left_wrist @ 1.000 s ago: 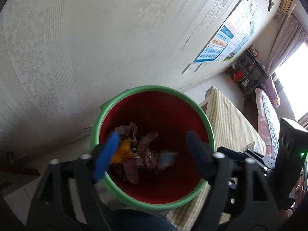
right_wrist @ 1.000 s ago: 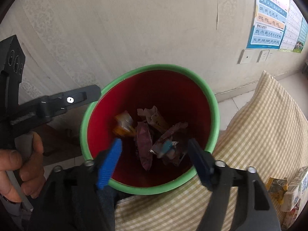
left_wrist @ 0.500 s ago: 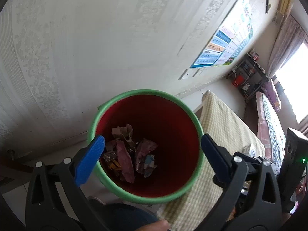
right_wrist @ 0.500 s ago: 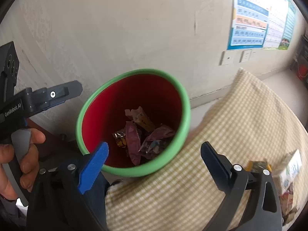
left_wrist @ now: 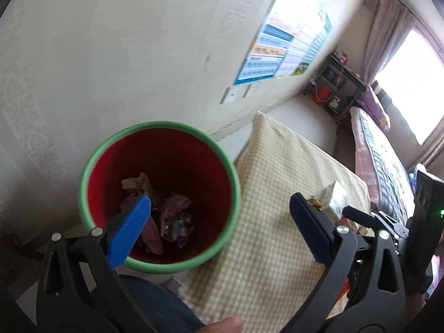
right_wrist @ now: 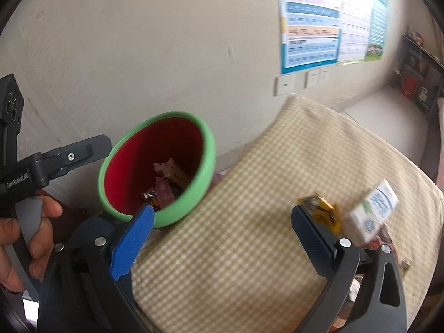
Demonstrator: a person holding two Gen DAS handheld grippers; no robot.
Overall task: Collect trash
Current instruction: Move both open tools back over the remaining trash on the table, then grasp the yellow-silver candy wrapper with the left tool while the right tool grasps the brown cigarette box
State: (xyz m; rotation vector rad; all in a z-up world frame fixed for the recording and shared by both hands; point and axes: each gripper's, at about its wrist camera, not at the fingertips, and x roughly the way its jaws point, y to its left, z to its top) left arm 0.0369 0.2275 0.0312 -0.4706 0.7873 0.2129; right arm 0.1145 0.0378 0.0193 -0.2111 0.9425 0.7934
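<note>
Both claws stand fully open and empty: left claw, right claw. The bin lies left of the right claw; remaining trash, a yellow wrapper and milk carton, lies at its right finger on the checked worktop. Risk: a fast, blurred approach may knock the carton away. Only the left view shows the full bin contents.

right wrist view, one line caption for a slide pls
Open right gripper over the checked cloth, between the bin and the yellow wrapper.
</note>
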